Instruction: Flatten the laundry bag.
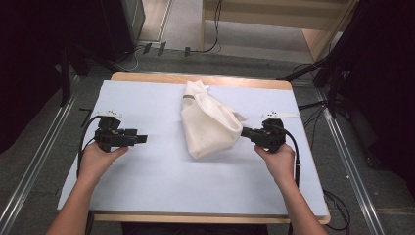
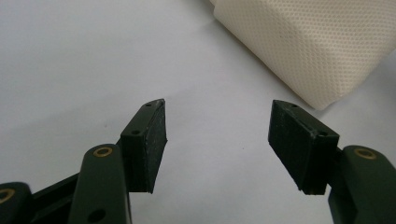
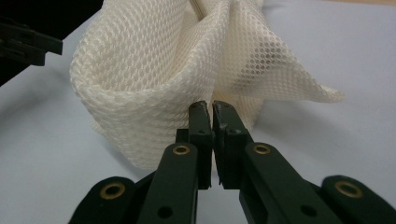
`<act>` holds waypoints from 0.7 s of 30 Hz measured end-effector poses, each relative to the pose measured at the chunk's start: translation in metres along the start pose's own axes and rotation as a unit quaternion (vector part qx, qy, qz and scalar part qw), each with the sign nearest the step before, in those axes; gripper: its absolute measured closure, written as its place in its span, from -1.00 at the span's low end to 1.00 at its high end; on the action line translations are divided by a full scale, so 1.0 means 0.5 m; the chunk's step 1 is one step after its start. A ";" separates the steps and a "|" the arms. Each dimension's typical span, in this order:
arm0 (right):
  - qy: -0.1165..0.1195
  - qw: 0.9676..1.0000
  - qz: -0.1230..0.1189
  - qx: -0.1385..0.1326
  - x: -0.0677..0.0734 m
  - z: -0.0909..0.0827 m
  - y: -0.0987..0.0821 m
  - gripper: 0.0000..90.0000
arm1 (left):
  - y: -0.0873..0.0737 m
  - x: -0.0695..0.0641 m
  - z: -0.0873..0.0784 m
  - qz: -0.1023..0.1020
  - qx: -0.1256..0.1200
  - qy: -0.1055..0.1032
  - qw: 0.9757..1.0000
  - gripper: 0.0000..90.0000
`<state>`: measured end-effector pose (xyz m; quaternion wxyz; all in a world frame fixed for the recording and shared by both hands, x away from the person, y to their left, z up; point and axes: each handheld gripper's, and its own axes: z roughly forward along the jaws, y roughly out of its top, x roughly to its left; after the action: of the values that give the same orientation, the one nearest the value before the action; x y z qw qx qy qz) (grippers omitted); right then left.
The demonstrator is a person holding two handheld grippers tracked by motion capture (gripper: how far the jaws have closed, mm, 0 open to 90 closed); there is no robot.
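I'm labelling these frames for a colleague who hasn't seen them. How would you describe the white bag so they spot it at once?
Start at the table with its pale blue cover. Near the middle, towards the far edge, lies a white mesh bag, folded and crumpled. It is the one soft, honeycomb-textured thing there, beside the black right gripper.

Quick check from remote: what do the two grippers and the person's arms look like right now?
Both the left gripper and the right gripper are black, with flat rectangular jaw pads and brass-coloured rivets on the links. Each has a pale three-cornered plate on top and a black cable trailing back. The forearms are bare, no sleeves or gloves visible.
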<state>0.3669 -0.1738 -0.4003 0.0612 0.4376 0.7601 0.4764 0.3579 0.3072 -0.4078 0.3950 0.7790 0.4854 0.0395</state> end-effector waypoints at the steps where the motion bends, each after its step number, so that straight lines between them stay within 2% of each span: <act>1: 0.000 1.000 0.000 0.000 0.000 0.000 0.000 0.96 | 0.000 0.000 0.000 0.000 0.000 0.000 1.000 -0.16; 3: 0.006 1.000 -0.007 -0.007 0.017 0.006 0.013 0.96 | -0.002 0.002 -0.007 -0.003 -0.002 0.005 1.000 -0.16; 5: 0.012 1.000 -0.013 -0.009 0.031 0.010 0.020 0.96 | -0.003 0.002 -0.013 0.004 0.002 0.017 1.000 -0.16; 10: 0.021 0.999 -0.026 -0.016 0.054 0.022 0.033 0.96 | -0.007 0.010 -0.028 -0.005 -0.008 0.014 1.000 -0.16; 15: 0.038 0.998 -0.040 -0.017 0.091 0.052 0.046 0.96 | -0.017 0.019 -0.044 -0.019 -0.019 0.014 1.000 -0.16; 21: 0.058 0.996 -0.062 -0.008 0.135 0.091 0.054 0.96 | -0.023 0.021 -0.052 -0.022 -0.021 0.018 0.999 -0.16</act>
<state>0.3652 -0.0901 -0.3819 0.0497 0.3608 0.7839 0.5028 0.3434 0.3333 -0.4009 0.4033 0.7590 0.5082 0.0552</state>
